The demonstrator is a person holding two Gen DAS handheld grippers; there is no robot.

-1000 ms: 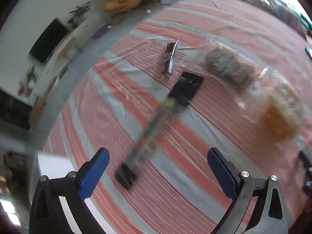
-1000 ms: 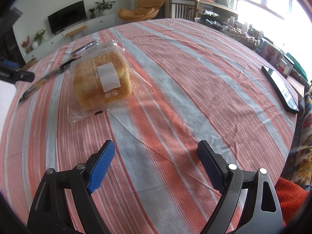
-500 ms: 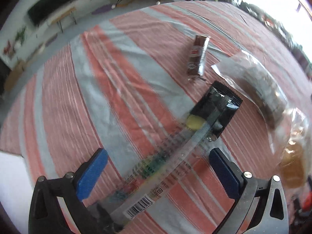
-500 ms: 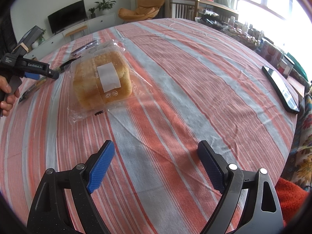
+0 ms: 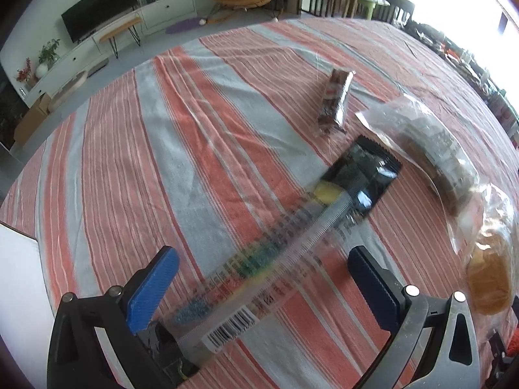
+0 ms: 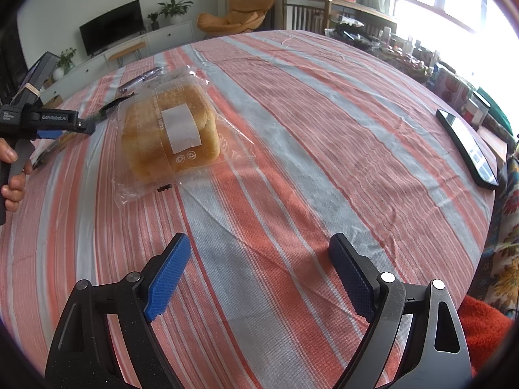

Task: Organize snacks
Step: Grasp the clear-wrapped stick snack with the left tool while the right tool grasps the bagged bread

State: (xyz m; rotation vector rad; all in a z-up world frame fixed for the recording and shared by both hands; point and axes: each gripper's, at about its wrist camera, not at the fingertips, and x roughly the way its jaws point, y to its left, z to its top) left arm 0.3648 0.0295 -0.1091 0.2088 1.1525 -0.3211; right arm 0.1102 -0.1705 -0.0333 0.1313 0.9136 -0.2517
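Left wrist view: left gripper (image 5: 259, 278) spread wide, blue pads apart, gripping nothing, poised low over a long clear-wrapped snack stick with coloured print and a barcode (image 5: 259, 259). Stick lying on the striped orange-and-grey tablecloth (image 5: 162, 136) between the pads, near end close to the left pad, far end overlapping a glossy black sachet (image 5: 366, 175). Beyond, a small brown wrapped bar (image 5: 335, 100); to the right, a clear bag of dark biscuits (image 5: 434, 149) and part of a bagged golden loaf (image 5: 489, 278).

Right wrist view: right gripper (image 6: 256, 275) likewise wide open and empty, hovering above bare cloth. Same loaf of golden bread in its clear bag with white label (image 6: 172, 136) well ahead, untouched. Black phone (image 6: 467, 146) near the far right edge.

Judged early in the job: snacks scattered, no visible container or tidy group, nothing grasped; probably stick first, everything else left to sort.
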